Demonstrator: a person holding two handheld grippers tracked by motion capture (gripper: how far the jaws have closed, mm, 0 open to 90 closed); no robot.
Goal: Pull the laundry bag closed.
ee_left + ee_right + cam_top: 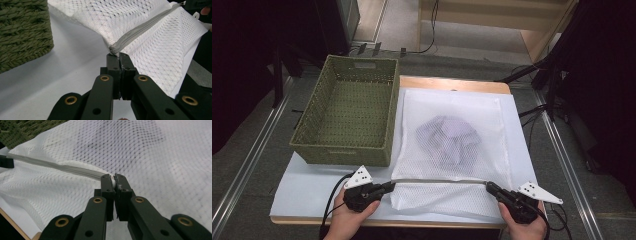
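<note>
Two grippers clamp the mesh bag's [452, 145] zipper [439, 181]: left gripper [388, 187] on one end, right gripper [490, 187] on the other; no writing readable.

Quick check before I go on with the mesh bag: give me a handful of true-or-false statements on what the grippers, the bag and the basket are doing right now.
1. The left gripper is shut on the end of the zipper. True.
2. The right gripper hangs open above the bag. False: it is shut on the zipper's other end.
3. The mesh bag lies inside the green basket. False: it lies on the white sheet beside the basket.
4. A pale crumpled cloth shows through the mesh. True.
5. The zipper is stretched between the two grippers. True.
</note>
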